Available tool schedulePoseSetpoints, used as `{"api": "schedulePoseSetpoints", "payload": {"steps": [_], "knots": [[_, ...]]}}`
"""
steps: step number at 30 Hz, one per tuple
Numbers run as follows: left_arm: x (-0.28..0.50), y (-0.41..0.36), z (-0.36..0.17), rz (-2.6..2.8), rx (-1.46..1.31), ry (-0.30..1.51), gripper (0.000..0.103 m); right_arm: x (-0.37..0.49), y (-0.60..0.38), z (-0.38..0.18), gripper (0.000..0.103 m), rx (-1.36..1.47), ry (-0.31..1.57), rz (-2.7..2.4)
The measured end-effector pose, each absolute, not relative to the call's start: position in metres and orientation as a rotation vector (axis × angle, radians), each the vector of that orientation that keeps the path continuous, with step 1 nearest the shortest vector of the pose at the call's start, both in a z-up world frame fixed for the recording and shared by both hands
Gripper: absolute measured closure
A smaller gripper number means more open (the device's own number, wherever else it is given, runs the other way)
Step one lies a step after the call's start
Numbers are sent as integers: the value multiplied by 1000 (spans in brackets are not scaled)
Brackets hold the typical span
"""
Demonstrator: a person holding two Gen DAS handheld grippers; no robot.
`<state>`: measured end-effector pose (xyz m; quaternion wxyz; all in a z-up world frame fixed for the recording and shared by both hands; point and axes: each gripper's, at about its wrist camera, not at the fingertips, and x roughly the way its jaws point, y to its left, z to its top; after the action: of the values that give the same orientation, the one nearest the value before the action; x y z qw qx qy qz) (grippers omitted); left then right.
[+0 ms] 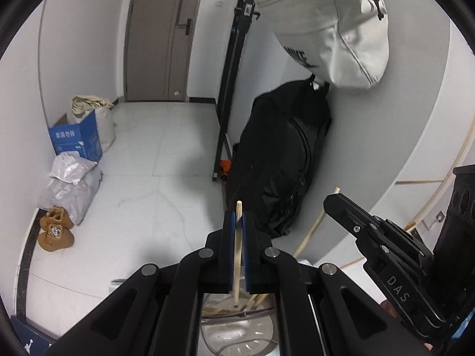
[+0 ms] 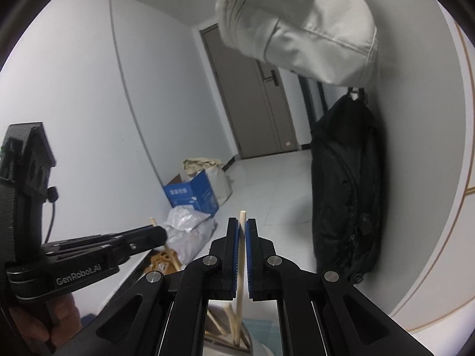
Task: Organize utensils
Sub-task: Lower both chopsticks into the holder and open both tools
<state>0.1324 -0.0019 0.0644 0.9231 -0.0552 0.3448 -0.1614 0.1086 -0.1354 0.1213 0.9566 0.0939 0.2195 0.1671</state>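
A: Item 1, chopstick: pale wood, near upright, clamped between the blue pads of the left gripper. Its lower end reaches down into a perforated metal container directly below; more sticks lean inside that container.

B: Item 2?

A: Second chopstick, same make, pinched the same way by the right gripper, tip showing just above the fingers, lower end down among loose sticks beside a metal rim. Both claws are clenched on their sticks, 1 each. Whether either tip touches the bottom cannot be told.

B: Handling note for this step?

A: Likely lowering or seating the sticks in the holder. Keep each stick vertical and let it slide down only once its foot is well inside the rim. The 2 grippers sit near each other, so open one at a time and lift straight up to avoid knocking the neighbour. A tilted release could tip a stick out over the edge.

B: Surroundings?

A: White tiled floor, black bag against the wall, pale bag hung above it, blue carton, grey door.
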Motion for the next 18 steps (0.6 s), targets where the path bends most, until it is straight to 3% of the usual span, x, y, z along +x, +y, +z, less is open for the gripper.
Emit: {"api": "schedulePoseSetpoints", "payload": {"steps": [18], "knots": [[132,-3,41,-438,-60,918,102,101,-109,71,96,124,664,465]]}}
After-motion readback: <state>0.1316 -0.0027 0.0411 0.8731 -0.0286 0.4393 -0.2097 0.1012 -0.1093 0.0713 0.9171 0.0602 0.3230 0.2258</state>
